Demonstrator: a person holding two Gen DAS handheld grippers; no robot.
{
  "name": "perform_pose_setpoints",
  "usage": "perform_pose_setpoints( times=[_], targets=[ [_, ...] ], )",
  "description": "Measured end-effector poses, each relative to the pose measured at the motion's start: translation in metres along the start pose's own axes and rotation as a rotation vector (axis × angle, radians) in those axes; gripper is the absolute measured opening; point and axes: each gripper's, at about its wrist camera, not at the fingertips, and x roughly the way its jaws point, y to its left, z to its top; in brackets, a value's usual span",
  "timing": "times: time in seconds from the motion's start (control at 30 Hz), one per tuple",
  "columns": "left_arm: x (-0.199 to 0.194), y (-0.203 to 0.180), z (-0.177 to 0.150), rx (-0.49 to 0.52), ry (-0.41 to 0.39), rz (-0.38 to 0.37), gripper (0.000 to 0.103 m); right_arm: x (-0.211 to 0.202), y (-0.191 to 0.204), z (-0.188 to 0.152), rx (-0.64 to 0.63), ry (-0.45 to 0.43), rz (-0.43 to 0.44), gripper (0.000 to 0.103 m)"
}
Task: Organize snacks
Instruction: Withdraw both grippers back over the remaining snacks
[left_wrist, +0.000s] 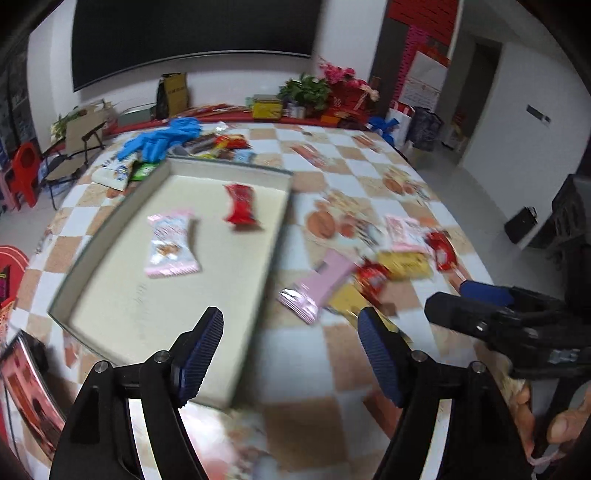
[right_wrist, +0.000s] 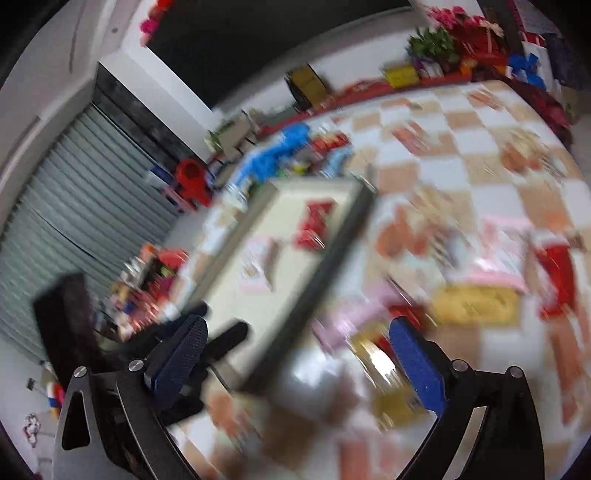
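Both grippers are hanging released and empty: the left gripper over the tray edge, the right gripper beside it. Ahead of the left, two snacks are lying in the tray; off its right, the loose pile is waiting on the table. Next, I reckon, closing on one packet.

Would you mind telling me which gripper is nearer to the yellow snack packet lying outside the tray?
Right. The right gripper hangs open just short of the yellow snack packet; the left gripper, also open, sits farther off, over the tray edge.
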Motion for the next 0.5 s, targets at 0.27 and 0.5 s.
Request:
perform_pose_setpoints(
  times=[0.27, 0.5],
  targets=[
    [0.033, -0.052, -0.042, 0.101, 0.117, -0.04, 0.079, -0.02, -0.044, -0.053, 0.004, 0.025, -0.395, 0.1],
    [0.051, -0.055, -0.06, 0.122, 0.161, -0.008, 0.079, 0.001, -0.061, -0.068, 0.003, 0.106, -0.517, 0.1]
  ],
)
